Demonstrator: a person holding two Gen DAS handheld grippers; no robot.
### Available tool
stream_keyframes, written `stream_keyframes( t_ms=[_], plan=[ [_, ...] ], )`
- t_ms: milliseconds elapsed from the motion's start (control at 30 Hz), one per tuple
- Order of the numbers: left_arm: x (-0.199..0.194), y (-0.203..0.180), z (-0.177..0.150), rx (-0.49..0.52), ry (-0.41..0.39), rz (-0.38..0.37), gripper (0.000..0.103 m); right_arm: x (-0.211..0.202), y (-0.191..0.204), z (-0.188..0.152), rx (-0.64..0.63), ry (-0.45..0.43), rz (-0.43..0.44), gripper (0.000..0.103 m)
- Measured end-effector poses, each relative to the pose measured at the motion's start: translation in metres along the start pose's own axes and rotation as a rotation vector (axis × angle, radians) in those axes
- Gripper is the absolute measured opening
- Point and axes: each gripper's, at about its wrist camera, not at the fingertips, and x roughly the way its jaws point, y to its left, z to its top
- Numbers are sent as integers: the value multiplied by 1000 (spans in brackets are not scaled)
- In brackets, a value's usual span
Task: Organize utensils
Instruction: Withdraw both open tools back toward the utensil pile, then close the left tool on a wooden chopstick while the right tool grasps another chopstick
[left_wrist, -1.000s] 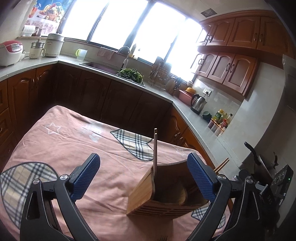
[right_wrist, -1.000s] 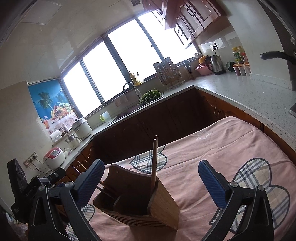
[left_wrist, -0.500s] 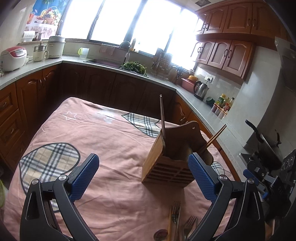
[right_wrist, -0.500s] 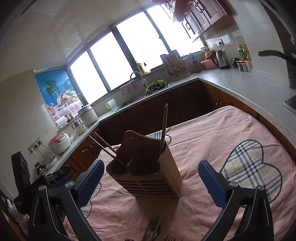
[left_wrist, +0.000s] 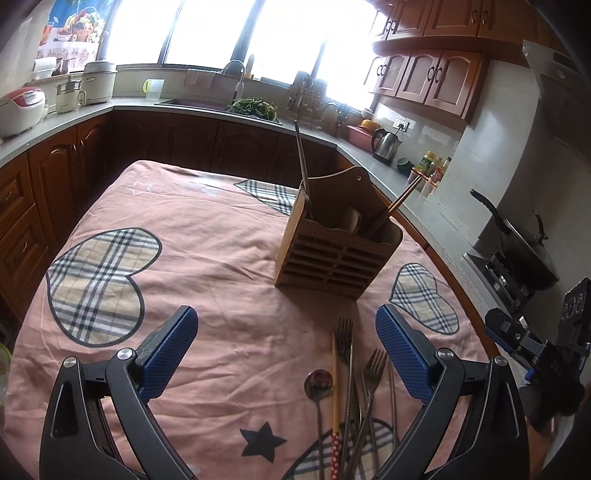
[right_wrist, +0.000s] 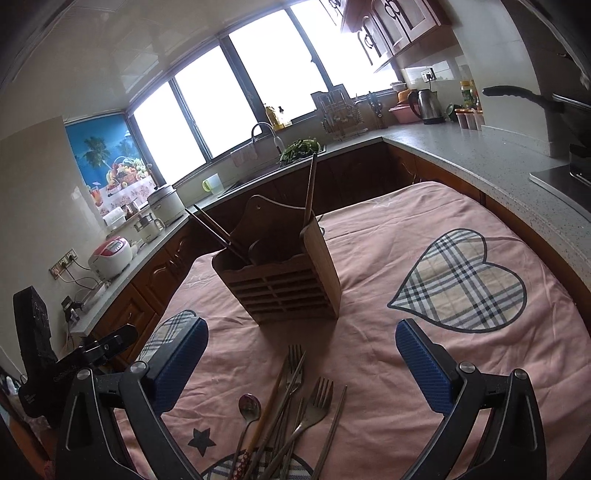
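Several utensils (left_wrist: 347, 398) cut off, handles unseen.

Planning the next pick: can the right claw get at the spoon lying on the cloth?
Probably yes. The right claw is open and empty, and the spoon lies just below it at the pile's left edge, bowl uncovered. The red-dotted chopstick lies close beside it.
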Motion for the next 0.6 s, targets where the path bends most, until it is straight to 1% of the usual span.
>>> stream_keyframes(
  t_ms=[133, 300, 600],
  plan=[
    [-6, 4, -12, -5, 12, 0, 99, -6, -3, -16, 2, 28, -15, 102],
    [-12, 6, -24, 3, 18, 5, 99, -16, -5, -32, -1, 40, -23, 102],
    [-4, 6, -44, 18, 66, 21, 99, -22, -8, -50, -6, 61, -25, 102]
  ],
)
